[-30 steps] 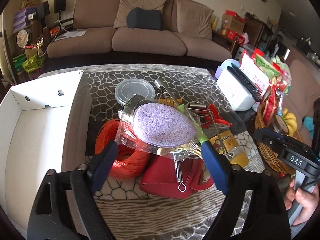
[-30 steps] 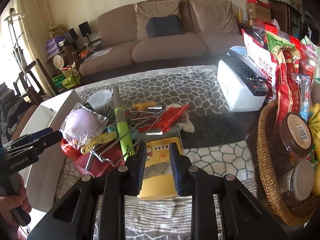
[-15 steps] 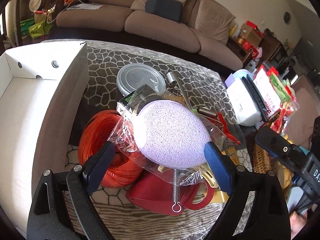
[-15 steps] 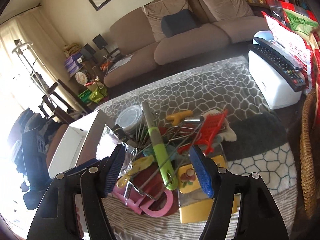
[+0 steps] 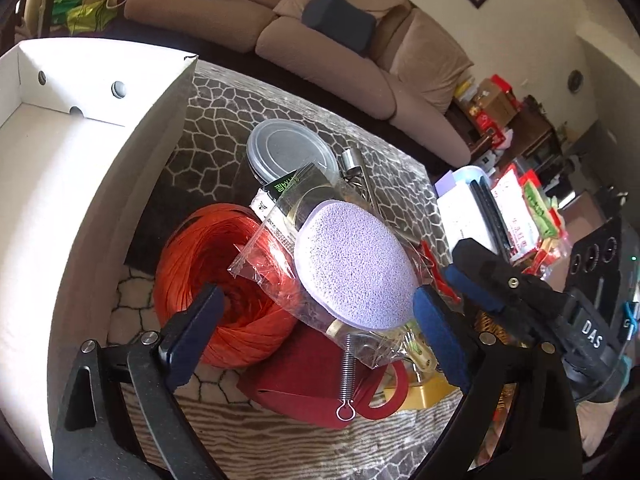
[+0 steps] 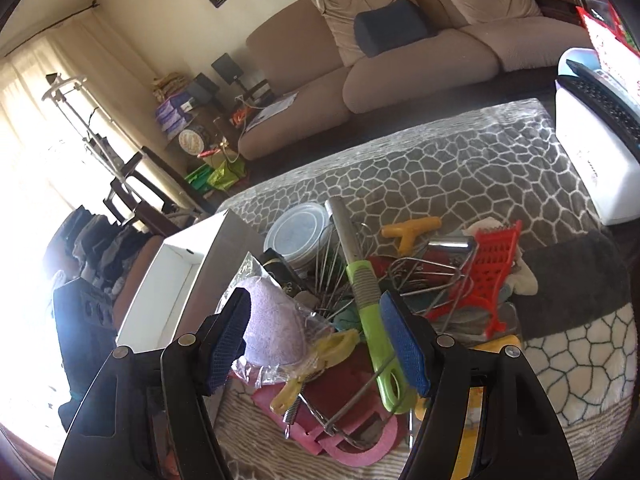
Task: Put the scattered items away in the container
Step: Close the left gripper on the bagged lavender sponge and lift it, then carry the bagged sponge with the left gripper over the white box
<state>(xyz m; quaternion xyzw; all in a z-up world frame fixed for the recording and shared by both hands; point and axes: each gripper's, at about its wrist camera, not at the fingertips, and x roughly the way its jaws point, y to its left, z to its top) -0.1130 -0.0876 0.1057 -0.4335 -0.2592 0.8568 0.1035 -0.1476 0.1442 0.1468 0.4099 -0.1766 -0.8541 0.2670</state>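
The white box point(image 5: 80, 184), the container for this job, sits at about nine o'clock in the left wrist view and looks bare inside; none of the heap has gone in yet; just to its right lies the orange twine ball point(image 5: 216, 288), and against that, at the centre, the purple sponge in its clear wrapper point(image 5: 354, 268) tops the pile on the patterned surface point(image 5: 208, 148).

A second ago the sponge looked smaller and farther off in this view, with the sofa level behind it; now it fills the middle and the scene is tilted, so the left tongs point(image 5: 316, 340) have closed in and rolled. Their jaws have just been opening wider and stand spread to either side of the sponge, pads clear of the wrapper; nothing is pinched.

At about three o'clock the right tongs point(image 6: 316, 340) have come in close beside the left. A second ago, in their own view, they were nearly pressed together over a yellow packet; since then they have swung toward nine o'clock and parted early in that second, holding much the same gap since; now they stand apart around the green-handled whisk point(image 6: 368, 312) and the sponge's edge, gripping neither.

Both tools look set for a first pick; with both crowding the same corner of the heap, I judge a clash or a snagged wrapper to be the risk.
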